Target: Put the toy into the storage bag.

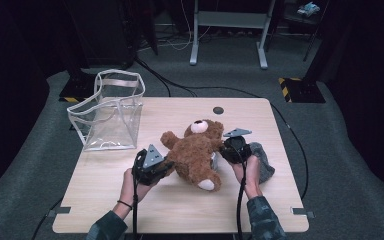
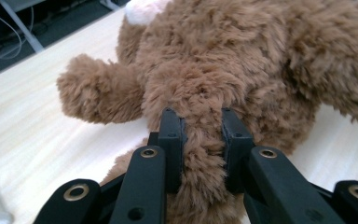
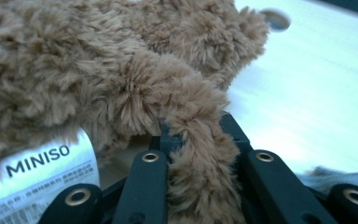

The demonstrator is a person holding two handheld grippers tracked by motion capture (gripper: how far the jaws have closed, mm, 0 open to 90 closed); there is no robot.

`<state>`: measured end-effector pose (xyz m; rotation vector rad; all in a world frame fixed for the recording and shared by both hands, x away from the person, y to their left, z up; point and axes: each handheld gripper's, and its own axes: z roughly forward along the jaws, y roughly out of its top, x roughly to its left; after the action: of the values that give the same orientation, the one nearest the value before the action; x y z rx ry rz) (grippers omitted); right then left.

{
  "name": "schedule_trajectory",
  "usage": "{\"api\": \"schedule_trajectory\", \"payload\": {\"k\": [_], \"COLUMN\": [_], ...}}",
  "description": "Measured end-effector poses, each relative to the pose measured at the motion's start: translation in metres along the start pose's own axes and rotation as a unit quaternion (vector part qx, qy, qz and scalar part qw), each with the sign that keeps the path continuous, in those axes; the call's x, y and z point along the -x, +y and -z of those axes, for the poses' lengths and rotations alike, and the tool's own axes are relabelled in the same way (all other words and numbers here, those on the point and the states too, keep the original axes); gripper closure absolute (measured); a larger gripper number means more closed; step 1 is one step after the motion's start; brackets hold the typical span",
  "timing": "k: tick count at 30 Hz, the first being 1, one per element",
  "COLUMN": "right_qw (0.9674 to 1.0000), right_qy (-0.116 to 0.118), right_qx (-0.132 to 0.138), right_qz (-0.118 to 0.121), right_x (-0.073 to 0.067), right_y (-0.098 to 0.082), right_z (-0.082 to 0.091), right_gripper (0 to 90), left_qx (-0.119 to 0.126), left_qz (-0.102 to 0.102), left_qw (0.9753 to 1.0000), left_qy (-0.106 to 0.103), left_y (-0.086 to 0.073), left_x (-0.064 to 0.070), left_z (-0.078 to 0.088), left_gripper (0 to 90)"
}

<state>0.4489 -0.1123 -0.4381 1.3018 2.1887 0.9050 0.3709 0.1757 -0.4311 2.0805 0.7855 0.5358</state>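
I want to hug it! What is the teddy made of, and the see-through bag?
The teddy bear looks like soft plush: shaggy brown fuzzy fur, with paler patches on its snout and foot. The bag looks like clear, glossy plastic, probably vinyl: you can see the table through it, and it has whitish trim along its edges.

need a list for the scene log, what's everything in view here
teddy bear: one, brown, lying mid-table, each side pinched by a gripper
tag: one, white, printed MINISO, on the bear
clear bag: one, see-through with white trim, standing open at the table's far left
grey cloth: one, grey, near the table's right edge, beside the right hand
table: one, light wood
desk frame: one, grey-white, on the floor beyond the table
left gripper: one, black, shut on the bear's fur
right gripper: one, black, shut on a limb of the bear
hands: two, holding the grippers from the near edge
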Motion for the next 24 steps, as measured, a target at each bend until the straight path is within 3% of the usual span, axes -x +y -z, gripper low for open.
{"api": "schedule_trajectory", "payload": {"k": [2, 5, 8, 9, 10, 11, 12, 13, 15, 16, 20, 21, 24], "right_qw": [1.0000, 0.9998, 0.9993, 0.9993, 0.9993, 0.9992, 0.9992, 0.9990, 0.9992, 0.9991, 0.9989, 0.9986, 0.9977], "right_qy": [0.001, 0.010, 0.024, 0.024, 0.028, 0.031, 0.031, 0.032, 0.025, 0.024, 0.019, 0.013, 0.004], "right_qx": [-0.002, -0.012, -0.026, -0.026, -0.023, -0.021, -0.021, -0.021, -0.002, 0.002, 0.012, 0.010, 0.013], "right_qz": [0.003, -0.008, -0.008, -0.008, -0.012, -0.015, -0.015, -0.024, -0.032, -0.036, -0.042, -0.051, -0.066], "right_x": [0.000, 0.000, 0.001, 0.001, 0.001, 0.002, 0.002, 0.002, 0.004, 0.005, 0.008, 0.011, 0.017], "right_y": [-0.002, -0.010, -0.016, -0.016, -0.019, -0.019, -0.019, -0.020, -0.022, -0.024, -0.032, -0.040, -0.052], "right_z": [-0.002, -0.013, -0.018, -0.018, -0.016, -0.015, -0.015, -0.012, 0.000, 0.003, 0.016, 0.024, 0.034], "right_gripper": [76.1, 73.9, 67.6, 67.6, 58.6, 55.3, 55.3, 50.2, 36.4, 33.9, 23.1, 16.4, 10.4], "left_qx": [-0.007, -0.031, -0.044, -0.044, -0.043, -0.040, -0.040, -0.035, -0.024, -0.018, -0.016, -0.018, -0.018], "left_qz": [0.002, 0.029, 0.055, 0.055, 0.076, 0.084, 0.084, 0.095, 0.106, 0.113, 0.117, 0.115, 0.120], "left_qw": [1.0000, 0.9991, 0.9974, 0.9974, 0.9960, 0.9956, 0.9956, 0.9947, 0.9940, 0.9934, 0.9929, 0.9931, 0.9925], "left_qy": [0.000, -0.005, -0.013, -0.013, -0.016, -0.015, -0.015, -0.018, -0.015, -0.015, -0.014, -0.010, -0.012], "left_y": [-0.003, -0.016, -0.026, -0.026, -0.029, -0.030, -0.030, -0.030, -0.025, -0.023, -0.014, -0.007, -0.001], "left_x": [0.004, 0.012, 0.010, 0.010, 0.007, 0.005, 0.005, 0.003, -0.002, -0.005, -0.012, -0.016, -0.020], "left_z": [-0.002, -0.010, -0.014, -0.014, -0.013, -0.012, -0.012, -0.008, 0.003, 0.007, 0.011, 0.011, 0.009], "left_gripper": [74.8, 73.1, 67.3, 62.8, 59.1, 55.5, 51.8, 51.8, 39.9, 37.6, 30.8, 27.0, 20.9]}}
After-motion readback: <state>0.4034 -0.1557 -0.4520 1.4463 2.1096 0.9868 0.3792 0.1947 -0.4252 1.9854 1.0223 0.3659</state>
